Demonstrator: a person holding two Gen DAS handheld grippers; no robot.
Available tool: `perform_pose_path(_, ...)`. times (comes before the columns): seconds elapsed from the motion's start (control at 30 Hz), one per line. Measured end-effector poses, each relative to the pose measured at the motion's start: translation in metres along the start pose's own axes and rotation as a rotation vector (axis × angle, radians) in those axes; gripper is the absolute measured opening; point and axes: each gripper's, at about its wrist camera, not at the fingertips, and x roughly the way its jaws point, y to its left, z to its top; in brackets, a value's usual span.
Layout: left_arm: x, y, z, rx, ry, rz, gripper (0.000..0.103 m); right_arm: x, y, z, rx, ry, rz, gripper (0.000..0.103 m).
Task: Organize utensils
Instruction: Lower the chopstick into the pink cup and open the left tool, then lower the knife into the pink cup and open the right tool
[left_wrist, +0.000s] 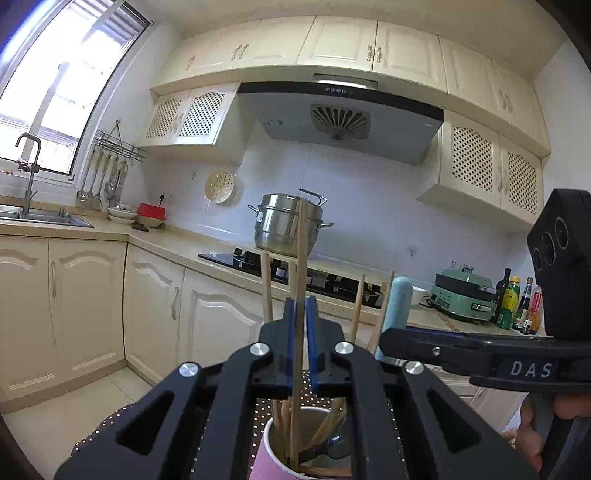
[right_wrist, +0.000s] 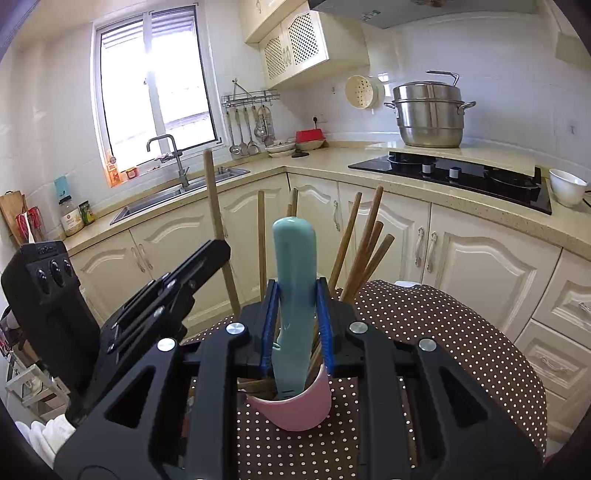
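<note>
L gripper (left_wrist: 301, 310) clamps one chopstick (left_wrist: 300, 266) upright over the cup (left_wrist: 269, 454); R gripper (right_wrist: 297, 302) grips teal handle (right_wrist: 295, 258), its lower end inside cup w/ other chopsticks.

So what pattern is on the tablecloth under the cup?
Brown with white polka dots, clearest in the right wrist view.

We've got a pink cup (right_wrist: 295, 410) on a brown, white-dotted tablecloth (right_wrist: 424, 332). Teal handle (right_wrist: 295, 266) and tan chopsticks (right_wrist: 360, 243) in it.
</note>
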Motion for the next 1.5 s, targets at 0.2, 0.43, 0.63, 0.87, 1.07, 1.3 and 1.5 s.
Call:
perform_pose_path(0.2, -0.007, -0.006, -0.002, 0.012, 0.029, 0.005, 0.034, 0.001, 0.002, -0.006, 0.021, 0.014, -0.003, 0.022)
perform_pose_path(0.43, -0.024, -0.006, 0.006, -0.001, 0.047, -0.001, 0.049, -0.002, 0.004, -0.01, 0.047, 0.023, -0.004, 0.023)
perform_pose_path(0.63, -0.038, 0.001, 0.011, -0.049, 0.106, -0.008, 0.064, -0.008, 0.005, -0.013, 0.088, 0.019, 0.006, 0.033)
perform_pose_path(0.87, -0.072, -0.004, 0.027, -0.04, 0.117, 0.014, 0.071, -0.033, 0.022, -0.008, 0.077, -0.026, 0.003, 0.045)
perform_pose_path(1.07, -0.105, -0.016, 0.036, -0.008, 0.137, 0.052, 0.074, -0.062, 0.037, -0.009, 0.057, -0.062, 0.001, 0.05)
perform_pose_path(1.3, -0.146, -0.025, 0.034, -0.011, 0.185, 0.081, 0.076, -0.1, 0.055, -0.03, 0.028, -0.096, -0.03, 0.054)
perform_pose_path(1.5, -0.178, -0.042, 0.037, 0.056, 0.191, 0.113, 0.076, -0.13, 0.069, -0.052, 0.018, -0.123, -0.093, 0.062)
